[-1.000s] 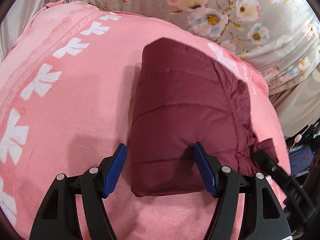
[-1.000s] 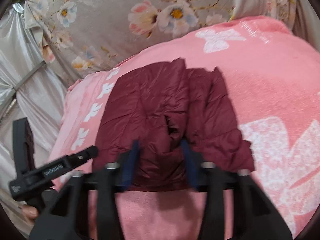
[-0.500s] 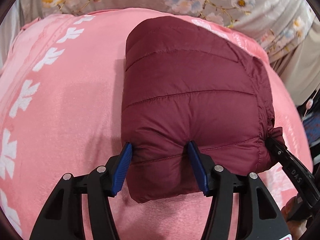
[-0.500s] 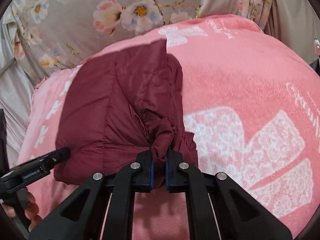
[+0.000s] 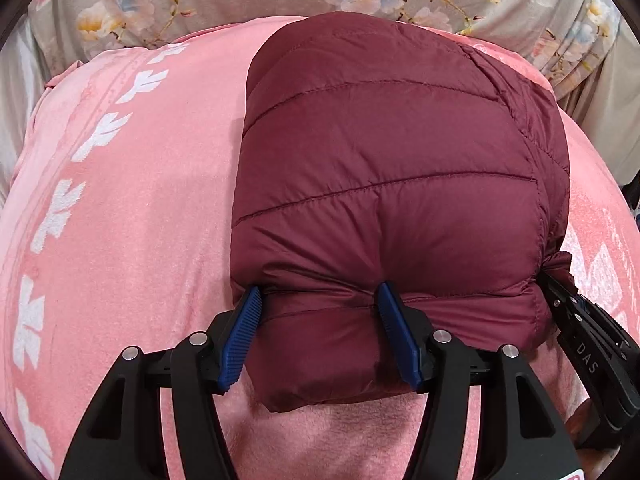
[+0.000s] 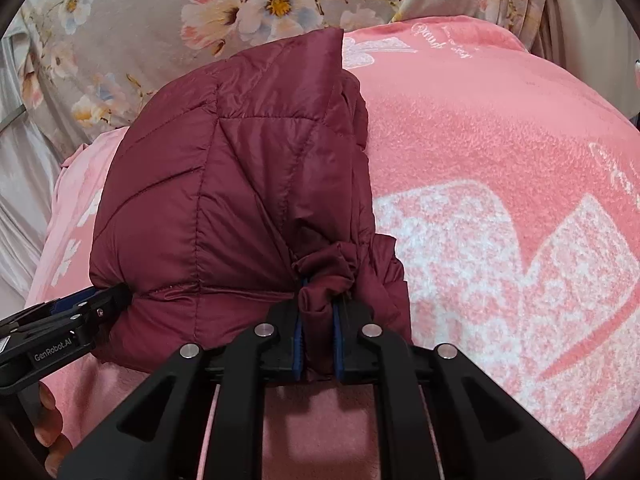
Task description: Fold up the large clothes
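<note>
Right tool (image 6: 318, 344) pinches bunched edge of maroon quilted puffer jacket (image 5: 392, 184); left tool (image 5: 320, 336), spread, straddles its near fold, probably steadying the bundle on pink fleece blanket (image 5: 132, 216).

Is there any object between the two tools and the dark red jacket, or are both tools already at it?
Nothing visible stands between. The right tool is shut on a bunch of the jacket fabric at its near edge. The left tool is open, with its fingers straddling the folded near edge on the pink blanket.
</note>
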Action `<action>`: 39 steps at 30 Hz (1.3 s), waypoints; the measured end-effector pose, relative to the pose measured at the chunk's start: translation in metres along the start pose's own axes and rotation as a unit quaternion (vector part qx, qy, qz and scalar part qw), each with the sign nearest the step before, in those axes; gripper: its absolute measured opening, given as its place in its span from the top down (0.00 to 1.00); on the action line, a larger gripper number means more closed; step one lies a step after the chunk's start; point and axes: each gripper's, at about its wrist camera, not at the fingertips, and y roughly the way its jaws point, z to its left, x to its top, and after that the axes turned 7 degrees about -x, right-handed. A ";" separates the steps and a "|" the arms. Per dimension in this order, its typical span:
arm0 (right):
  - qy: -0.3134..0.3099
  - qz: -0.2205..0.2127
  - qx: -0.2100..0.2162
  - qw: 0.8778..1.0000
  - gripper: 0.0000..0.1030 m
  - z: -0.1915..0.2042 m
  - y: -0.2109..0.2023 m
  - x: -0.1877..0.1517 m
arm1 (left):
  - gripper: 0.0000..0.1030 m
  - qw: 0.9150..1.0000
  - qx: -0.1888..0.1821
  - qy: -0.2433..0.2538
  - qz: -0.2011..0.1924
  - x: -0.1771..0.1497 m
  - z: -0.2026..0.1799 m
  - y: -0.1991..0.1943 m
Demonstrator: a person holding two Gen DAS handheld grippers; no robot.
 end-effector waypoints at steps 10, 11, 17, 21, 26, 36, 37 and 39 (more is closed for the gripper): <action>-0.010 0.001 -0.008 1.000 0.91 0.004 0.003 0.002 | 0.43 1.000 0.012 0.004 -0.009 -0.004 -0.002 0.006; -0.006 0.003 -0.005 1.000 0.91 0.004 0.002 0.002 | 0.43 1.000 0.008 0.003 -0.012 -0.004 -0.001 0.004; 0.059 0.024 0.023 0.998 0.60 -0.027 -0.032 0.016 | 0.43 0.999 -0.037 -0.013 -0.012 0.004 0.025 -0.031; 0.085 -0.038 0.020 0.995 0.48 -0.038 -0.069 0.055 | 0.43 0.998 -0.036 -0.032 -0.050 0.038 0.050 -0.056; 0.086 -0.059 0.046 0.994 0.45 -0.024 -0.061 0.125 | 0.43 0.994 -0.041 -0.077 -0.067 0.107 0.071 -0.060; 0.140 0.031 0.040 0.989 0.50 -0.004 0.050 0.164 | 0.43 0.998 -0.020 -0.045 -0.027 0.184 0.034 0.020; 0.132 0.026 0.036 0.990 0.61 0.000 0.056 0.162 | 0.44 0.999 -0.017 -0.042 -0.022 0.185 0.031 0.029; 0.110 0.013 0.012 0.994 0.76 0.006 0.062 0.158 | 0.49 0.999 -0.010 -0.040 -0.010 0.183 0.025 0.050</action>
